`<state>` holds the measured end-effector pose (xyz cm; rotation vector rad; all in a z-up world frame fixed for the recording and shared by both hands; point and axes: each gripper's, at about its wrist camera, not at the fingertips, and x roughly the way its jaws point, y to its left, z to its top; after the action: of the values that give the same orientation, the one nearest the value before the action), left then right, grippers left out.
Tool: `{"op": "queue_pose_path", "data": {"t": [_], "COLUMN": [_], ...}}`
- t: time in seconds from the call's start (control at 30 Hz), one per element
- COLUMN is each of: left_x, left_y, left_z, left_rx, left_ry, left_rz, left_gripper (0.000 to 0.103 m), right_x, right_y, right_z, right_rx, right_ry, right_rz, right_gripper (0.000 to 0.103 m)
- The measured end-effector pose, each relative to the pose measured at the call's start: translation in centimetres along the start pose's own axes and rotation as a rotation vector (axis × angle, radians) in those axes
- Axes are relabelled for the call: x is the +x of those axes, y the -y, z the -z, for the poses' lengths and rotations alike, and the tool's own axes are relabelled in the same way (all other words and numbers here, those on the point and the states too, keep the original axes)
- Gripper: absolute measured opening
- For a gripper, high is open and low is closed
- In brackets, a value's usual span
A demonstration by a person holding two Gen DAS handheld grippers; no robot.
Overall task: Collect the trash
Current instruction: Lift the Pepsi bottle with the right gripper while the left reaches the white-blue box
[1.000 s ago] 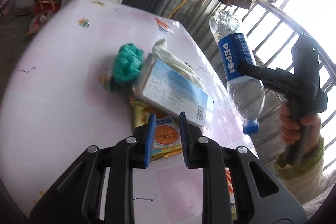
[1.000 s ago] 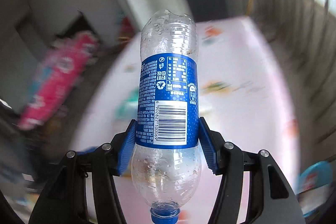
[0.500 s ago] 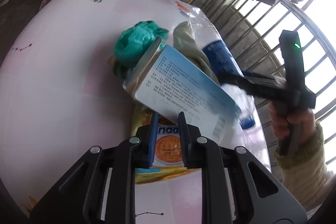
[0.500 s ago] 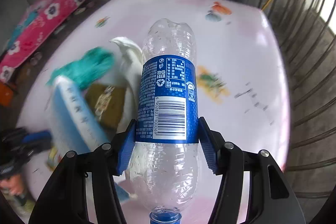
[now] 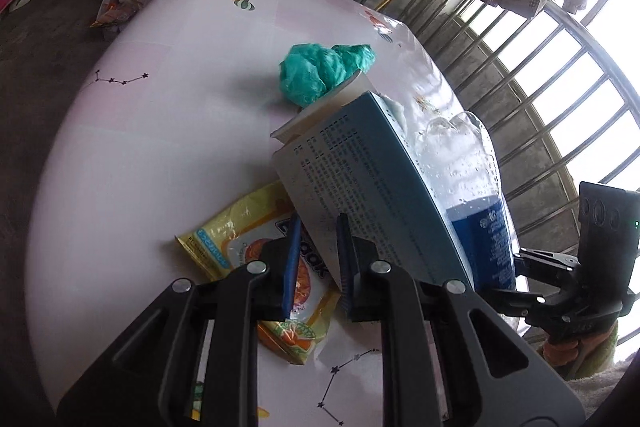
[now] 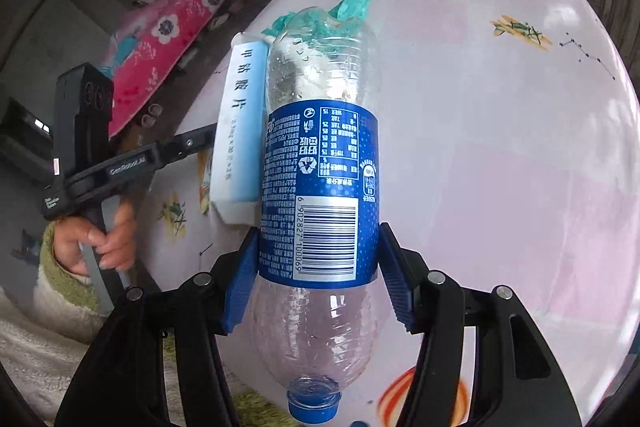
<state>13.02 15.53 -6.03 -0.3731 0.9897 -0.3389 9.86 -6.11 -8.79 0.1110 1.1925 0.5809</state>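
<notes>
Trash pile on pink table (image 5: 152, 131): right gripper (image 6: 316, 267) clamps clear blue-label plastic bottle (image 6: 320, 187) upside down beside white-blue box (image 5: 360, 187), left gripper (image 5: 316, 267) closing, pads apparently pinching box's lower edge above yellow snack wrapper (image 5: 240, 247); lower bottle gently beside box.

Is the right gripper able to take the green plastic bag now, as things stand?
Probably not. The right gripper is shut on the blue-labelled bottle, so it has no free room, and the bottle itself lies between it and the green plastic bag. It would first need to release the bottle.
</notes>
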Motion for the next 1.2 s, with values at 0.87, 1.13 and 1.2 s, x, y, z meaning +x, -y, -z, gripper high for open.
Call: {"op": "queue_pose_path", "data": {"t": [0.87,1.13,1.2], "left_x": [1.0,1.7,1.6], "left_y": [4.4,4.3,4.2], "left_z": [0.0,-0.4,-0.5], "left_rx": [-0.074,-0.071,-0.082], "left_ry": [-0.017,0.013,0.014], "left_rz": [-0.058,-0.103,-0.115], "left_gripper": [0.074,0.074,0.075], "right_x": [-2.2,-2.6,-2.7], "right_y": [7.6,7.7,7.6], "right_z": [-1.3,-0.3,-0.2], "right_rx": [0.244,0.241,0.241], "right_ry": [0.152,0.163,0.164], "right_rz": [0.232,0.234,0.234], "right_gripper": [0.059,0.059,0.059]}}
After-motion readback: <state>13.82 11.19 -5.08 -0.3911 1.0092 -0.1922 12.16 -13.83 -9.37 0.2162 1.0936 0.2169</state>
